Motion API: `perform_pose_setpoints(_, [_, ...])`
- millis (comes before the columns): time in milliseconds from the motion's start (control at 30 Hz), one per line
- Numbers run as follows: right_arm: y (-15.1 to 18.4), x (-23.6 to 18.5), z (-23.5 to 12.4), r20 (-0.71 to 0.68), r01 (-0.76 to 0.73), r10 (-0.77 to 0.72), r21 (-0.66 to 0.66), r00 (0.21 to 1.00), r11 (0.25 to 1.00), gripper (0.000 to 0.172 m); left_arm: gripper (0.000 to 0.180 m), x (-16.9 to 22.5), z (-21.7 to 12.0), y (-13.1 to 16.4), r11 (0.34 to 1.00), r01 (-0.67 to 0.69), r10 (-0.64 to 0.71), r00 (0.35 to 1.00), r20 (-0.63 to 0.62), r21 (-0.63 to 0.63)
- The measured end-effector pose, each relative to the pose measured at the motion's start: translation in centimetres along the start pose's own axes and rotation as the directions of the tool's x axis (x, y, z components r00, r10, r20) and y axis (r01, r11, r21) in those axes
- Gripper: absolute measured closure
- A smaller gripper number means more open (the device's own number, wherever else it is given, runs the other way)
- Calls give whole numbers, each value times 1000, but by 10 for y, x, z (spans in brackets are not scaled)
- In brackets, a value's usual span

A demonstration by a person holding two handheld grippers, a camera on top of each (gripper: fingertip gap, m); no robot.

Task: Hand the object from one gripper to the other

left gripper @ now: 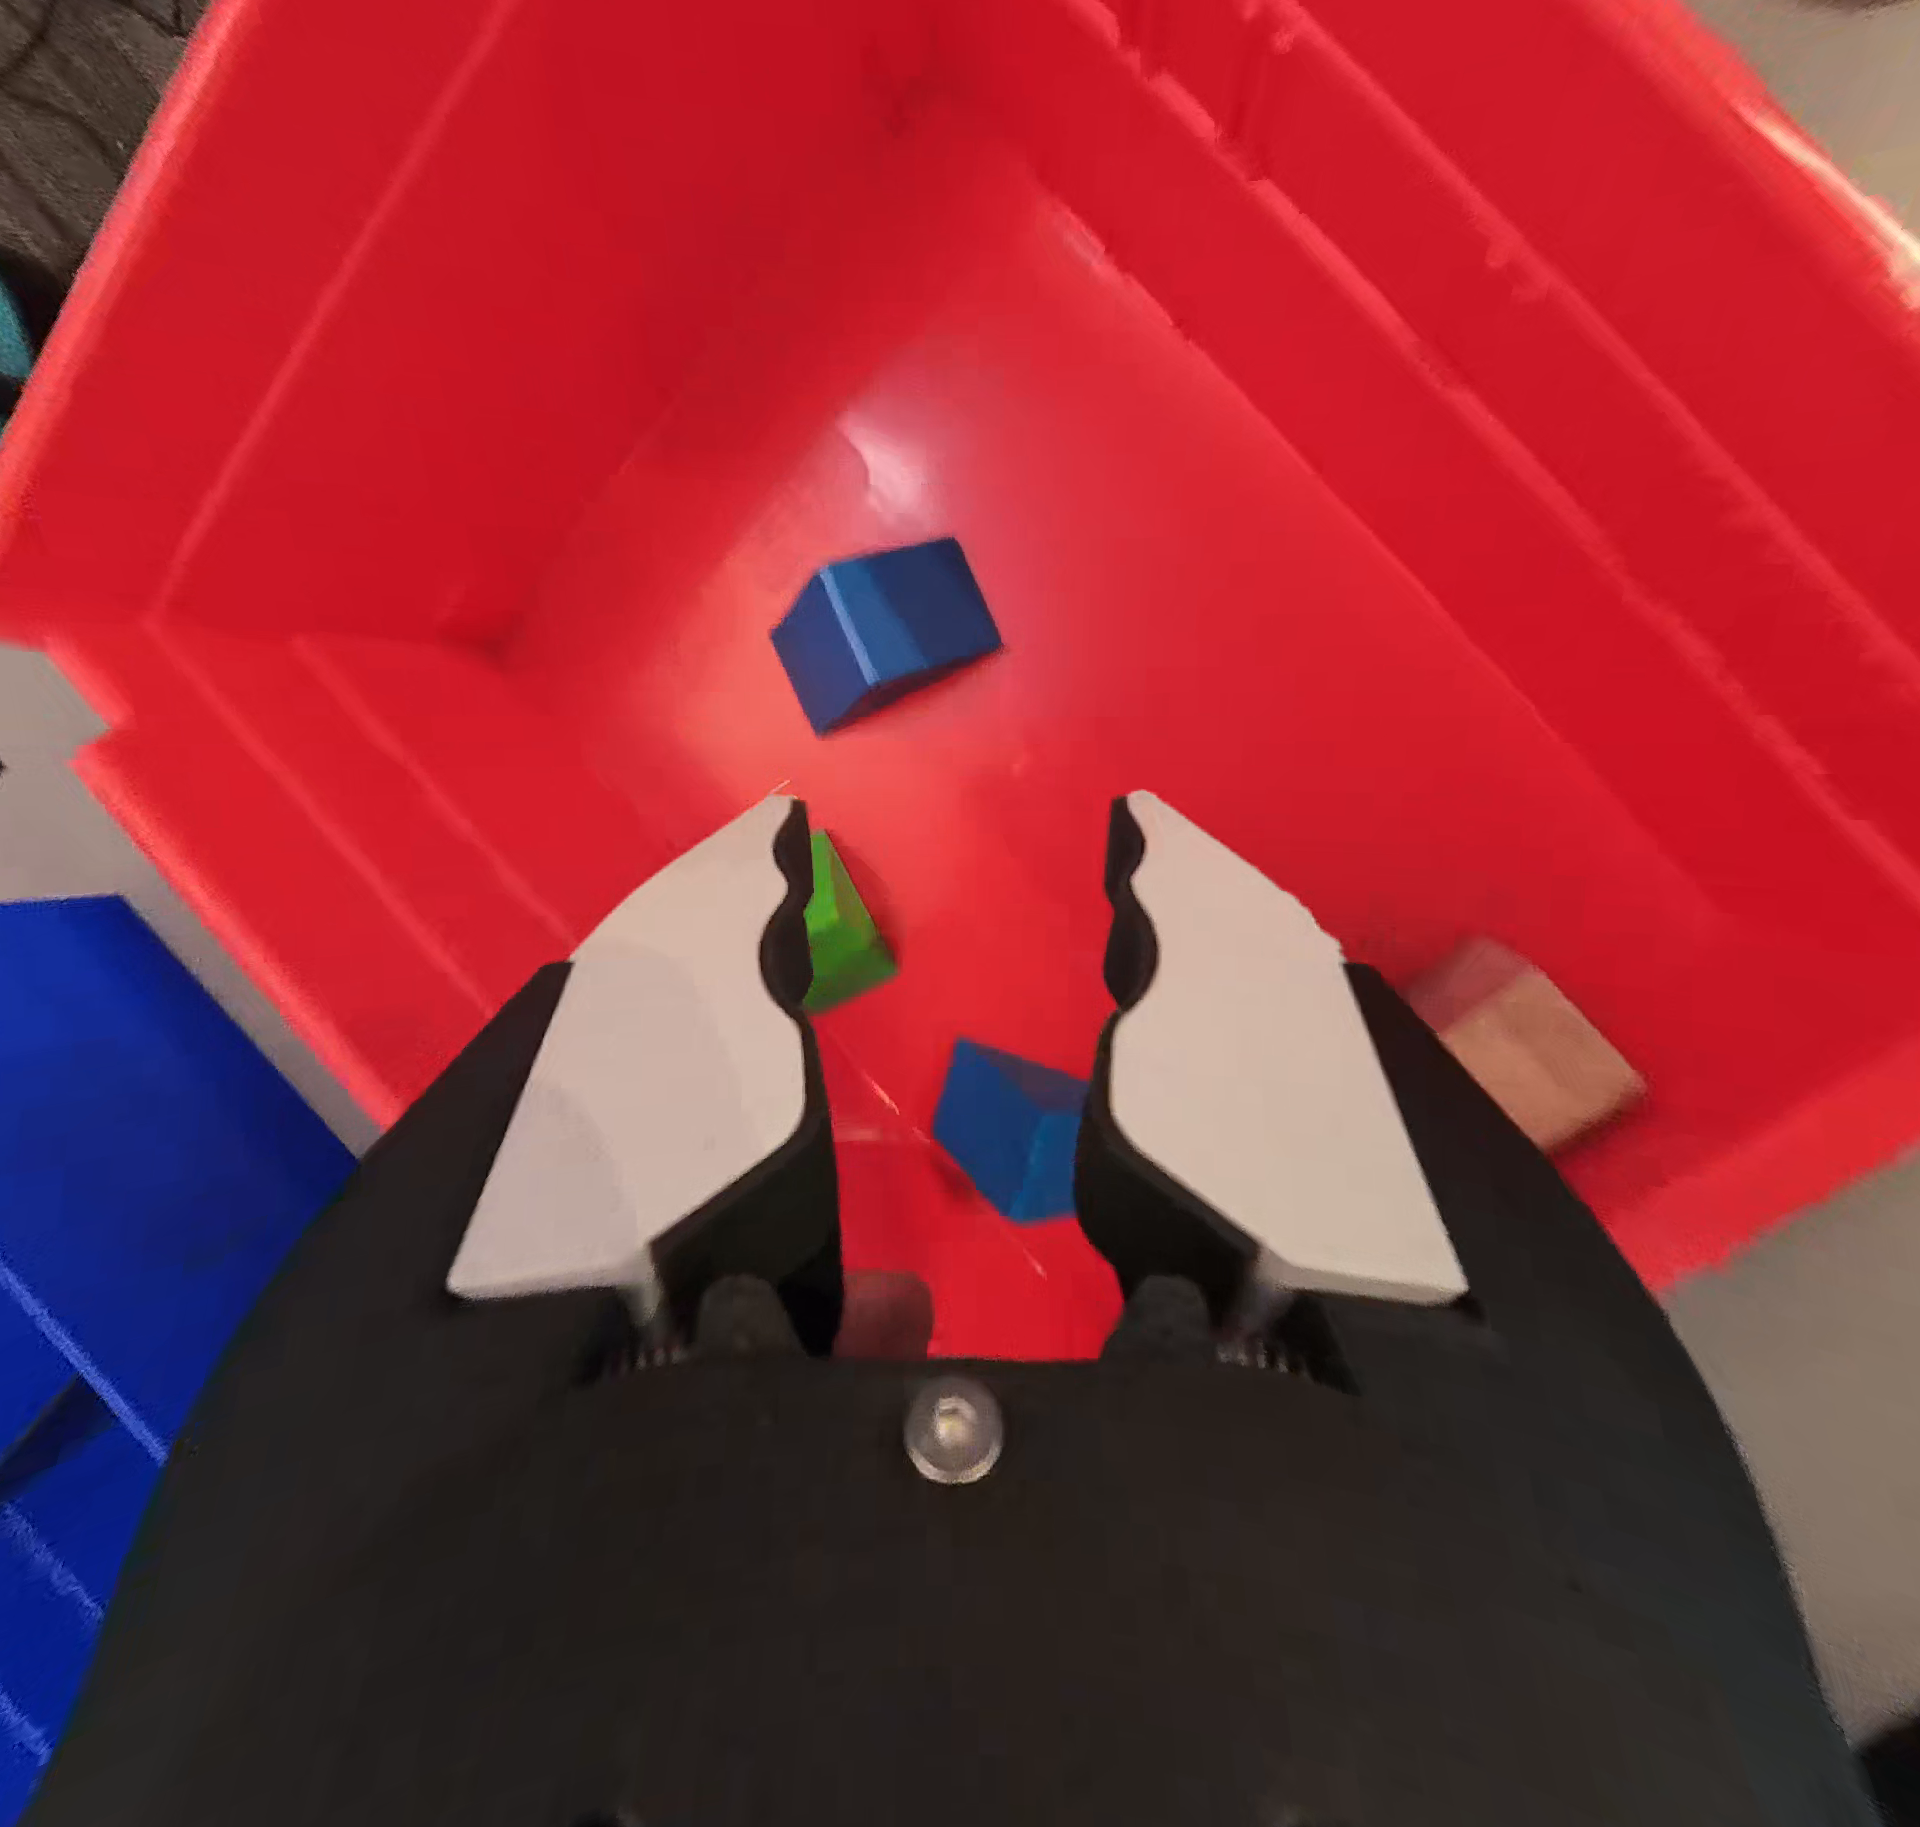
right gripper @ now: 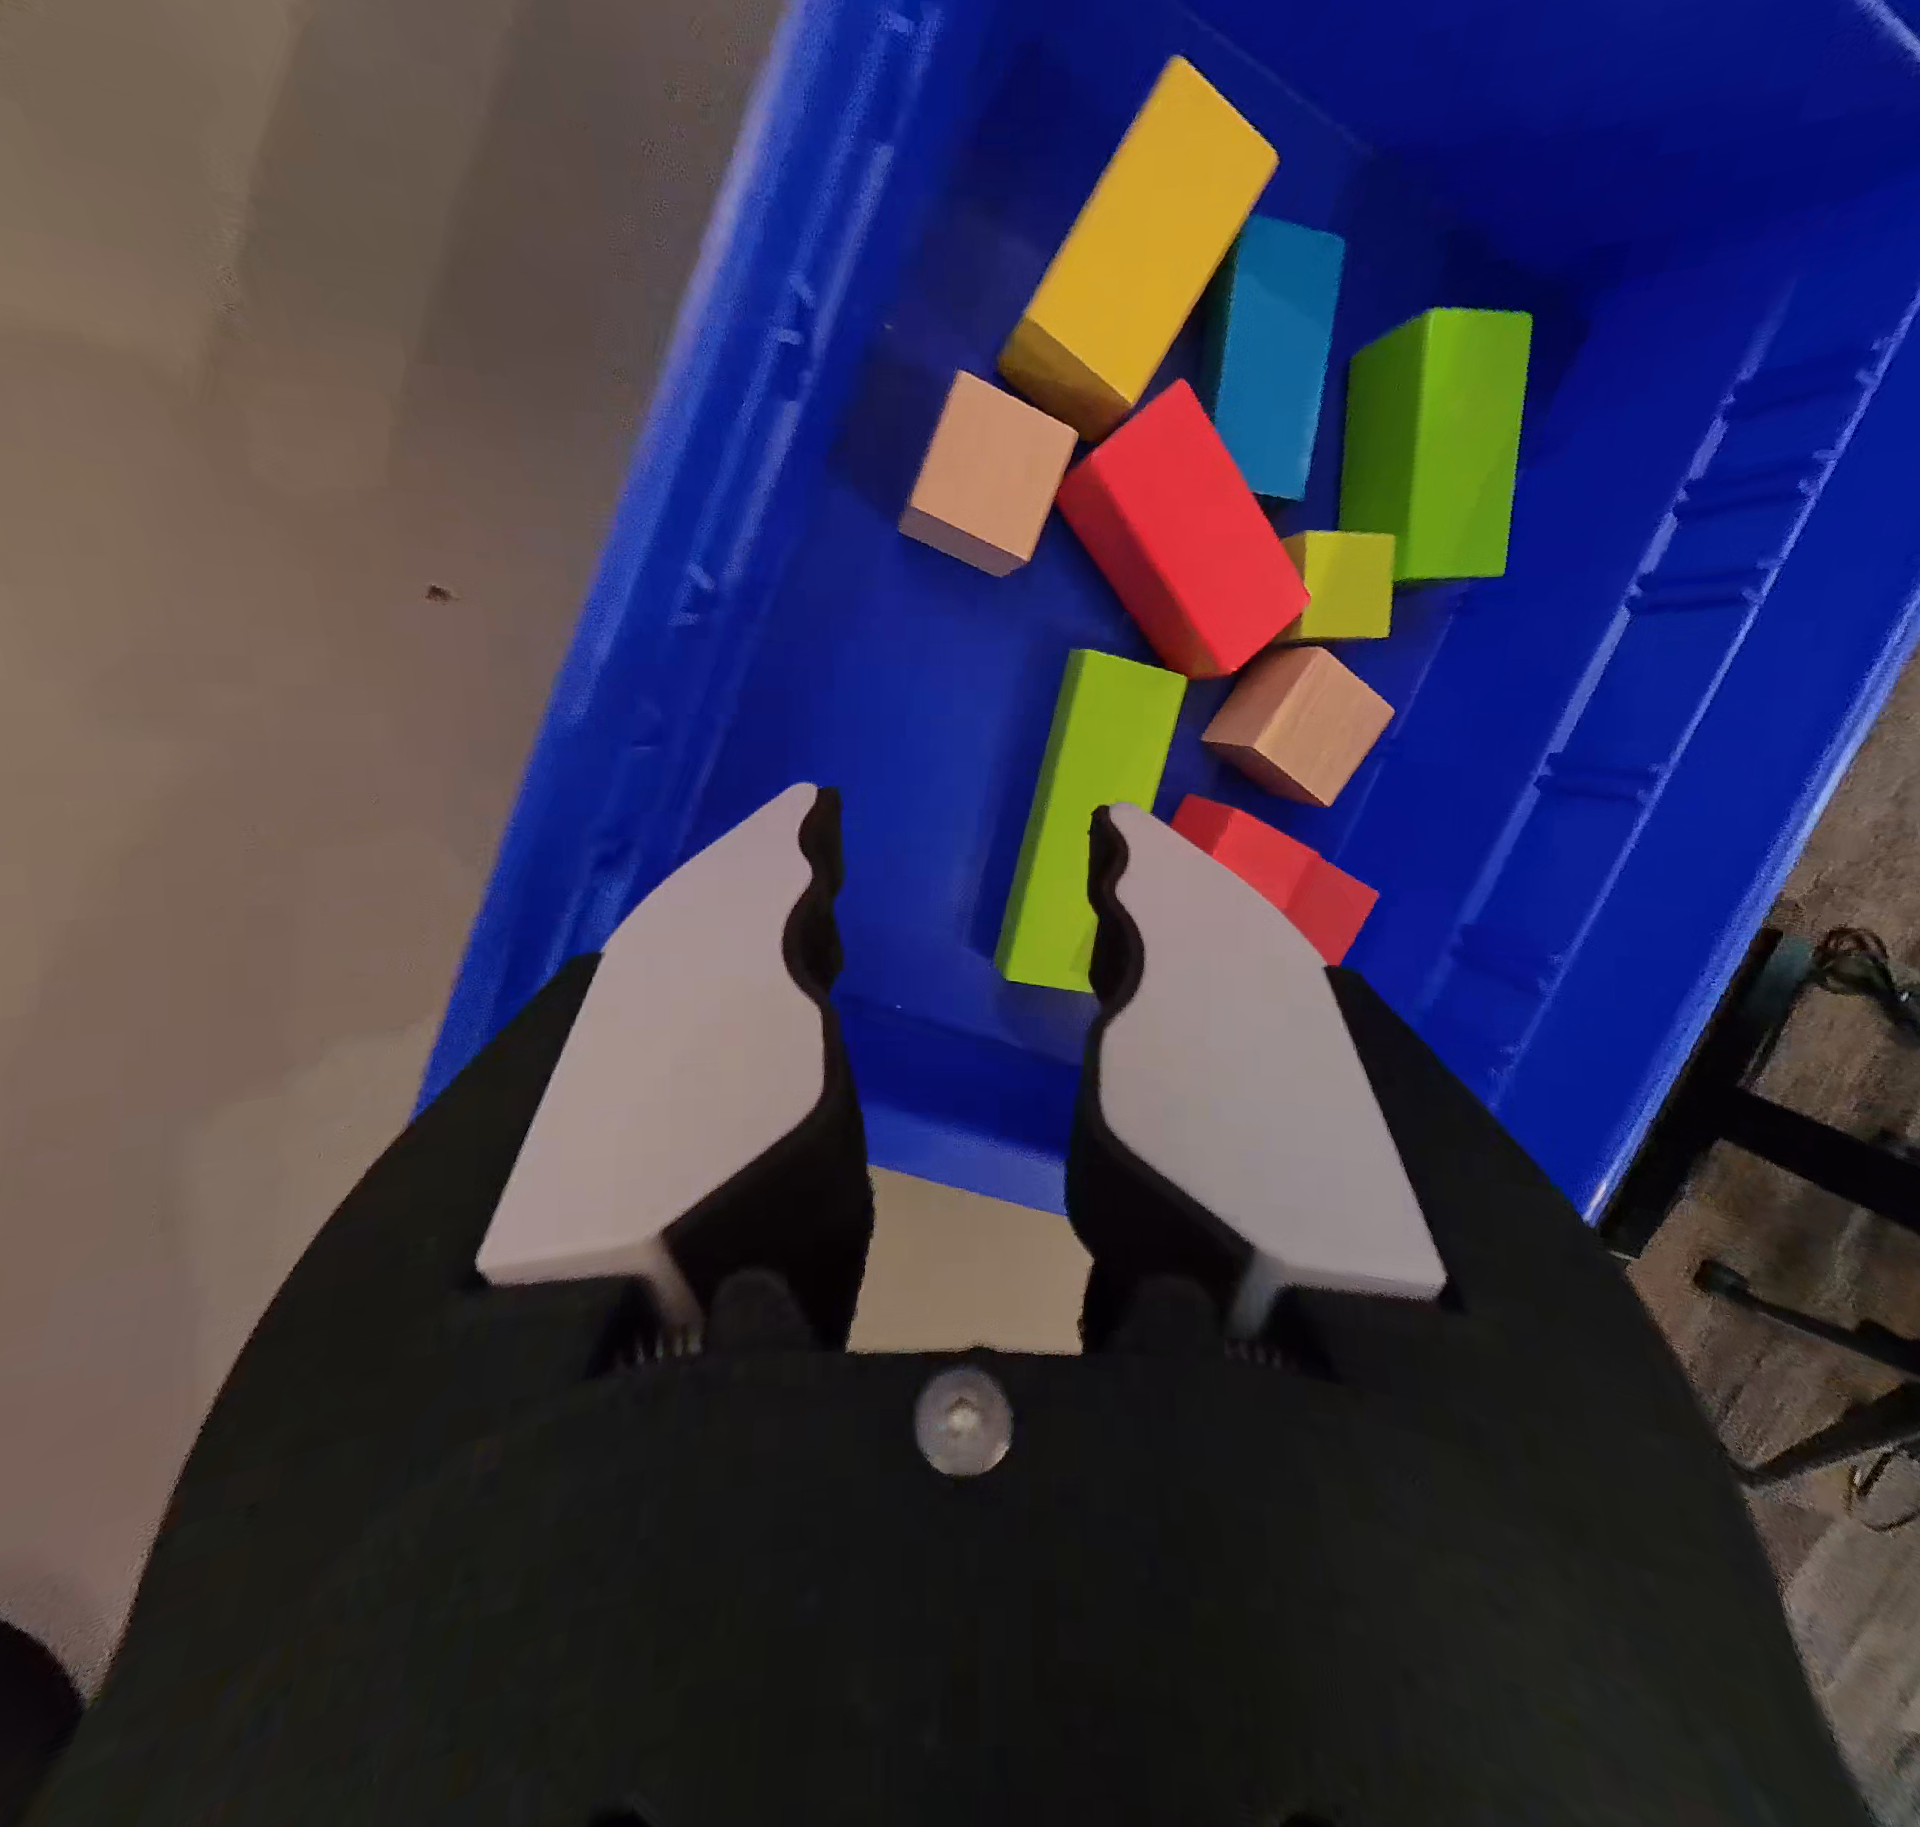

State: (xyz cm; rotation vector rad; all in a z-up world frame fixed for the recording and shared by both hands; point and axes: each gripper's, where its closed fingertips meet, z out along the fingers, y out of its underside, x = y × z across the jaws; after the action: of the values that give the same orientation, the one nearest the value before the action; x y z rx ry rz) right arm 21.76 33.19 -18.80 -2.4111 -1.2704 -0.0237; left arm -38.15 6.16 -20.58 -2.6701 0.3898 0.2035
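In the left wrist view my left gripper (left gripper: 958, 806) hangs open over a red bin (left gripper: 623, 219) with nothing between its pads. On the bin floor lie a blue block (left gripper: 883, 634), a green wedge (left gripper: 842, 936) partly behind the left finger, a second blue block (left gripper: 1003, 1128) and a wooden block (left gripper: 1527, 1050). In the right wrist view my right gripper (right gripper: 964, 806) is open and empty over a blue bin (right gripper: 727, 634). A long green block (right gripper: 1081, 811) lies below, partly behind the right finger.
The blue bin also holds a yellow block (right gripper: 1143, 239), a red block (right gripper: 1179, 525), a light blue block (right gripper: 1273, 354), wooden cubes (right gripper: 987, 473) and more green and red blocks. The blue bin (left gripper: 125, 1154) stands beside the red one. Beige tabletop (right gripper: 260, 530) lies left. The gap from one gripper's tips to the other's is roughly 65 cm.
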Motion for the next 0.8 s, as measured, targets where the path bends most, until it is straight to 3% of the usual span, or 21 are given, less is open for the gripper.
perform_pose_setpoints(100, [-5,-12,-6,-6,37,-37,18,999,999,128,123,-9,26,-13,998,-3,5,1000,24,-65])
perform_pose_setpoints(267, [-10,-22,-15,-17,90,-89,41,996,995,132,118,-24,43,-20,941,-292,302,953,30,-173])
perform_pose_setpoints(400, [-11,-24,-21,-1,88,-88,61,996,994,132,117,-28,44,-29,819,-551,552,833,-37,-161])
perform_pose_setpoints(467, [-11,-25,-23,2,84,-85,70,996,994,132,117,-36,49,-20,746,-628,629,774,-77,-221])
perform_pose_setpoints(667, [-5,-24,-19,-6,82,-81,52,997,995,132,125,-30,66,-4,607,-750,721,659,-213,-264])
perform_pose_setpoints(733, [-2,-22,-19,-14,77,-76,48,997,996,132,135,-31,71,2,597,-754,720,654,-233,-272])
perform_pose_setpoints(800, [-1,-21,-21,-21,75,-74,47,997,996,133,144,-26,71,1,646,-729,684,685,-250,-229])
